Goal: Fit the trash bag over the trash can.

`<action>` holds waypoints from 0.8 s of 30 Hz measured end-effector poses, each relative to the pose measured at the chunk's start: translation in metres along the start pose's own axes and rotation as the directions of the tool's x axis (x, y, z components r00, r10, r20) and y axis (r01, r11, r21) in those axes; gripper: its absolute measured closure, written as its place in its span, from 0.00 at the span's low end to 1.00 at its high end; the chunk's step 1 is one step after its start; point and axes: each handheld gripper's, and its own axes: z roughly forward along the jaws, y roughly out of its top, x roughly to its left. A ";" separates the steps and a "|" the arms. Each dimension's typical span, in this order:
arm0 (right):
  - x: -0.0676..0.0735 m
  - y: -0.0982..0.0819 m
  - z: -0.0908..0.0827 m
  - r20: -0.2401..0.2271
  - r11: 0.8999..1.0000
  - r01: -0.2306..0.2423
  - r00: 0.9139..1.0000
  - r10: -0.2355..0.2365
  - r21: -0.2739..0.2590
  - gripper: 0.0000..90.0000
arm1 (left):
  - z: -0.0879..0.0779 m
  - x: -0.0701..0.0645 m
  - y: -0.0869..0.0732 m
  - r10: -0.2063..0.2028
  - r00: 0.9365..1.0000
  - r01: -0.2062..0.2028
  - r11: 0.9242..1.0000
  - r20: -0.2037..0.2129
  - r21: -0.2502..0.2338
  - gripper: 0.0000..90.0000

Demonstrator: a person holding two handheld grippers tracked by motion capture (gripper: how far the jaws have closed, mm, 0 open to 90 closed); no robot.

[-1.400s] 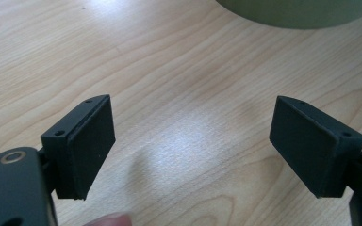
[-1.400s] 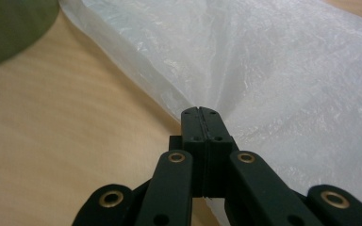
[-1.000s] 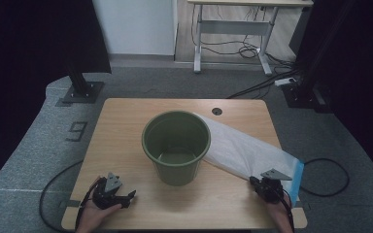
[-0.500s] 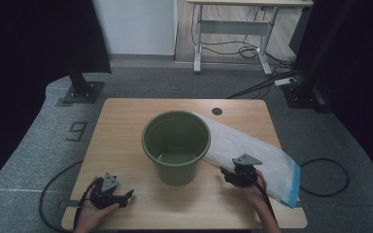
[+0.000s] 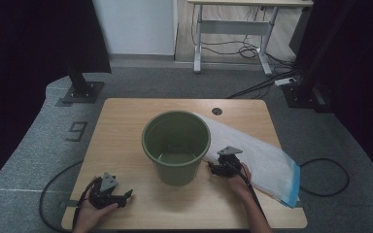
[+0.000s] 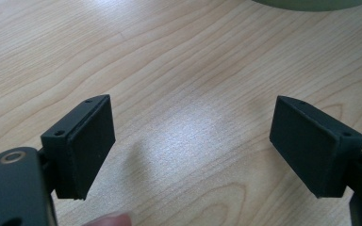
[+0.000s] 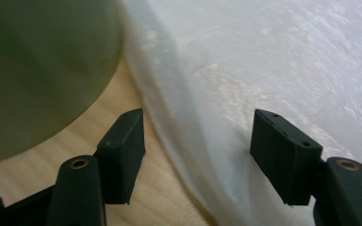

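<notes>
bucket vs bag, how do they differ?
The bucket is green, rigid and stands upright with its mouth open; the bag is white, thin and lies flat. The bucket sits mid-table; the bag runs from behind it to the table's right edge, its blue end hanging over. The right gripper is open over the bag's edge, beside the bucket. Both rest on the table.

The desk [image 5: 126,126] is pale wood with a clear grain and a smooth, faintly shiny finish. Just left of the right tongs [image 7: 198,155] stands a bucket [image 5: 176,145], which looks like matt olive plastic, though it is blurred up close. Under and beyond those tongs lies a bag [image 5: 267,160] of thin, whitish, see-through plastic film, softly crinkled, with a blue edge. Both the right and the left tongs [image 6: 193,146] are matt black plastic, with dull, finely textured pads [image 6: 92,146].
</notes>
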 end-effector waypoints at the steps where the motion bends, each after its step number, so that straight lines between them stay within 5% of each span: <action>1: -0.002 -0.001 0.000 0.003 1.000 -0.014 1.000 0.014 -0.007 0.46 | 0.000 0.000 0.000 0.000 1.000 0.000 1.000 0.000 -0.001 0.16; 4: -0.007 -0.002 -0.002 0.033 0.999 -0.036 0.999 0.037 -0.024 0.75 | -0.001 0.000 0.000 -0.002 1.000 0.002 1.000 -0.002 -0.004 0.16; 5: -0.007 -0.002 -0.002 0.033 0.999 -0.036 0.999 0.037 -0.024 0.75 | -0.002 0.000 0.000 0.000 1.000 0.000 1.000 -0.004 -0.005 0.16; 7: -0.010 -0.005 -0.005 0.048 0.998 -0.062 0.997 0.063 -0.025 0.92 | -0.001 -0.001 -0.001 0.000 1.000 0.000 1.000 -0.011 0.001 0.16; 15: -0.022 -0.009 -0.023 0.042 0.988 -0.111 0.992 0.116 -0.106 0.99 | 0.000 -0.004 -0.001 -0.005 1.000 0.005 1.000 -0.022 0.013 0.16; 17: -0.028 -0.010 -0.033 0.003 0.975 -0.160 0.987 0.162 -0.152 0.99 | 0.001 -0.005 0.000 -0.002 1.000 0.002 1.000 -0.021 0.016 0.16; 18: -0.032 -0.009 -0.042 -0.022 0.959 -0.198 0.980 0.198 -0.204 0.99 | 0.002 -0.006 0.000 0.000 1.000 0.000 1.000 -0.021 0.019 0.16; 20: -0.033 -0.008 -0.046 -0.032 0.952 -0.212 0.977 0.210 -0.222 0.99 | 0.002 -0.008 0.000 0.002 1.000 -0.001 1.000 -0.021 0.022 0.16; 21: -0.035 -0.006 -0.056 -0.053 0.932 -0.234 0.972 0.229 -0.275 0.99 | 0.002 -0.009 0.000 0.004 1.000 -0.004 1.000 -0.019 0.019 0.16; 24: -0.035 -0.002 -0.064 -0.069 0.919 -0.250 0.968 0.240 -0.306 0.99 | 0.002 -0.009 0.001 0.004 1.000 -0.003 1.000 -0.021 0.016 0.16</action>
